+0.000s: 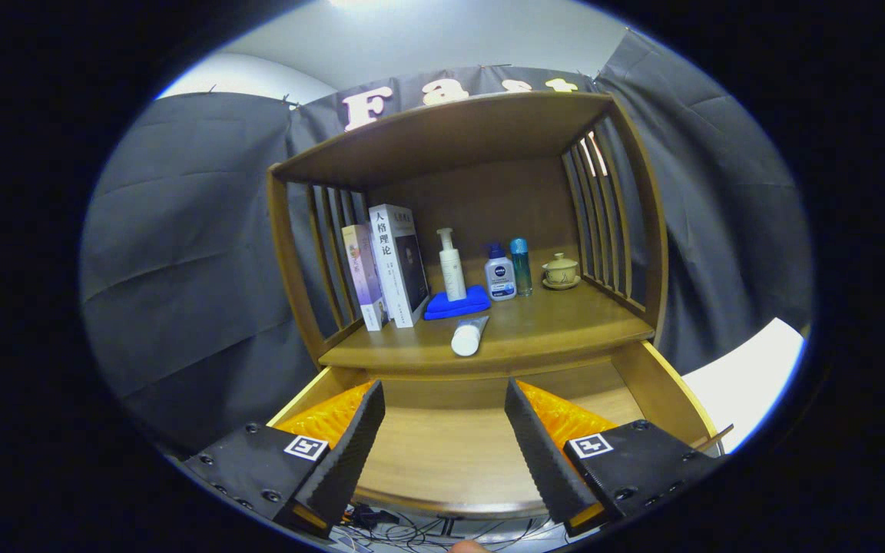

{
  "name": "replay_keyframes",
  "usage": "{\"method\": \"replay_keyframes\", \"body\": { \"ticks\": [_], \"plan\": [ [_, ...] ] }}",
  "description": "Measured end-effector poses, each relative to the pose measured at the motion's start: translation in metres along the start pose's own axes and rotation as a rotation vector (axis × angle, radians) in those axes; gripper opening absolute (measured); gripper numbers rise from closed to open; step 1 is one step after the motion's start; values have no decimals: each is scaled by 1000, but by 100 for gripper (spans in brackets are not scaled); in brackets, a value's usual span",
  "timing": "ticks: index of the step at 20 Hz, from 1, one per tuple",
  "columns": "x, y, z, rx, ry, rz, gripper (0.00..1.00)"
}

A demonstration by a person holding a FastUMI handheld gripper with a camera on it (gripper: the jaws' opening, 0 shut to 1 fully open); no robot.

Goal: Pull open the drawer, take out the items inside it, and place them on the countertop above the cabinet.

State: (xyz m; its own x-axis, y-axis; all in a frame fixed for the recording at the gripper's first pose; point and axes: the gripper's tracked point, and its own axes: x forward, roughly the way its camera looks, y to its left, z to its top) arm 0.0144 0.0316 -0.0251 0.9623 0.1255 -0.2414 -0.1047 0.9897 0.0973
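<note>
Gripper: my two-finger gripper (444,438) hovers over the open drawer with its fingers spread wide apart, pinching nothing; bare wood shows between them.
Drawer: the pulled-out wooden drawer (450,453) lies directly under the fingers, its floor bare where I can see it; I cannot tell what lies under the fingers themselves.
Cabinet: a brown wooden cabinet with slatted sides (604,215) stands beyond the drawer, a top board roofing its open shelf.
Countertop: the flat wooden countertop above the drawer (558,322) sits just beyond the fingertips and carries all the items I can see.
Tube: a white tube with a grey end (469,336) lies on its side at the near edge of the countertop, between the fingers and ahead of them.
Cloth: a folded blue cloth (458,304) lies just behind the tube.
Pump bottle: a tall white pump bottle (452,266) stands upright on the far part of the blue cloth.
Small bottle: a squat white bottle with a blue cap (500,273) stands just right of the cloth.
Slim bottle: a slim teal bottle (521,266) stands just beside it on the right.
Cup: a small tan lidded cup on a saucer (561,271) sits far right, near the slats.
Books: two upright books (385,265) lean against the left slats.
Hand: a fingertip (467,547) shows at the near edge, below the drawer front.
Cables: dark cables (412,530) trail beneath the drawer.
</note>
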Motion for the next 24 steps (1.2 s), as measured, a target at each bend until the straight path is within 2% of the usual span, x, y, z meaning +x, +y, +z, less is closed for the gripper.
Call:
{"method": "replay_keyframes", "body": {
  "ticks": [7,10,18,22,24],
  "plan": [
    [-64,11,-50,-114,-108,-8,98],
    [-71,10,-88,-128,-84,-12,98],
    [-43,-2,-169,-167,12,-69,98],
    [-29,-11,-178,-150,6,-130,98],
    [-23,-11,-176,-162,-9,-147,94]
  ]
}}
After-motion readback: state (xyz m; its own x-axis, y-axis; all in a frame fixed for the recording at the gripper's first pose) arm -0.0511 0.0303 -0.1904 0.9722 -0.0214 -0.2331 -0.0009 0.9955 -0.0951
